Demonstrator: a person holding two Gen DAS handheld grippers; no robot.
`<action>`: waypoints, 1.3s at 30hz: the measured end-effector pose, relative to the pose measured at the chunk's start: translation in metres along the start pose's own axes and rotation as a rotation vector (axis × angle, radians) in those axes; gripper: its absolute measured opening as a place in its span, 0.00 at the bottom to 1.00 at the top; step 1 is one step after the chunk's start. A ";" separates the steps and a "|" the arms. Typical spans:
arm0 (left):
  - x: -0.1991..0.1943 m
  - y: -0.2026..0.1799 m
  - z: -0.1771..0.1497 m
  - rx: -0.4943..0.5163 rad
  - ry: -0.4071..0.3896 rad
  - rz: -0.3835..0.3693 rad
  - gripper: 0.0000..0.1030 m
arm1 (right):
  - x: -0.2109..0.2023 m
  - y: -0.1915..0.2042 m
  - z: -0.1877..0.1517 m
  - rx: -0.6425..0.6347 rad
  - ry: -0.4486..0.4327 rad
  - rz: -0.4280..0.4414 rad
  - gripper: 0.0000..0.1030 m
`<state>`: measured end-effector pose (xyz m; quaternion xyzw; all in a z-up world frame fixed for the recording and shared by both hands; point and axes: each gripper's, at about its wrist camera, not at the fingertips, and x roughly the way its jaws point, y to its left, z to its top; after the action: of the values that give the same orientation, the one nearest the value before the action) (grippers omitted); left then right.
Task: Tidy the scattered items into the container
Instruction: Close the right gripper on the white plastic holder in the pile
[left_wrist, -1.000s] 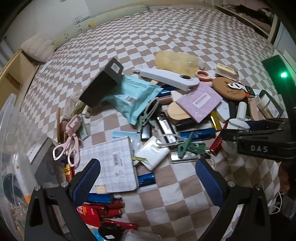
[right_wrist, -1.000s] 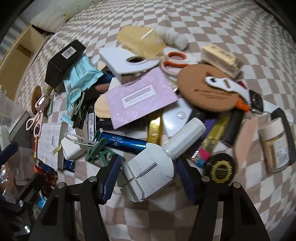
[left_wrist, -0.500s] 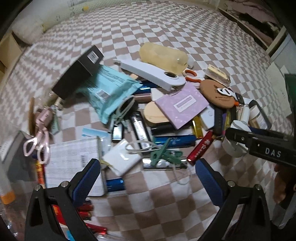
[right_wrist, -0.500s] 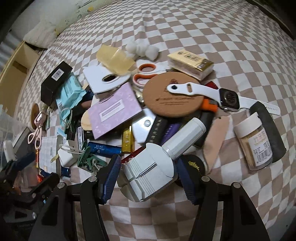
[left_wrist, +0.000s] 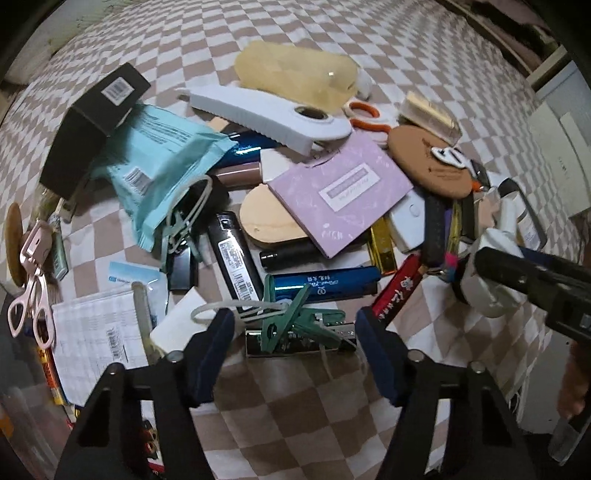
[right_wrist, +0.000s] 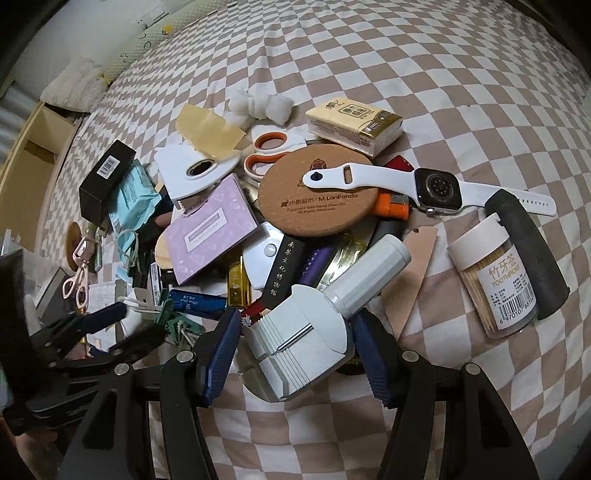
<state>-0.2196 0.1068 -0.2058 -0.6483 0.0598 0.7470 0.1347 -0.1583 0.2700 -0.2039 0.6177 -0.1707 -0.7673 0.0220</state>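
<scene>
While left hand-held gripper gapes, right clamps white tool.

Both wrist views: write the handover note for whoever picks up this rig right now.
Right hand-held gripper: shut on the white watch-link tool, held above the checkered bedspread.
Left hand-held gripper: open, empty, hovering low with the green clothespin between its fingers.
Pile: purple card, wooden coaster, white smartwatch, toothpick jar, teal pouch, black box, pink scissors and more lie scattered.
Done: one item picked up, not yet stowed.
Left: stow the tool in the container, which is barely visible at the left wrist view's left edge, then clear nearly the whole pile.
</scene>
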 end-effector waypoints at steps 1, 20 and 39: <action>0.002 0.000 0.002 -0.002 0.004 0.000 0.63 | 0.000 0.000 0.000 -0.001 0.000 0.003 0.61; 0.026 -0.006 0.010 -0.016 0.087 0.033 0.27 | 0.004 -0.009 0.003 0.012 0.025 0.022 0.51; 0.017 -0.027 -0.005 0.056 0.067 0.050 0.27 | 0.016 0.006 -0.002 -0.038 0.064 -0.016 0.38</action>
<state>-0.2091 0.1329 -0.2207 -0.6672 0.1012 0.7261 0.1318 -0.1615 0.2601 -0.2180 0.6428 -0.1505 -0.7504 0.0331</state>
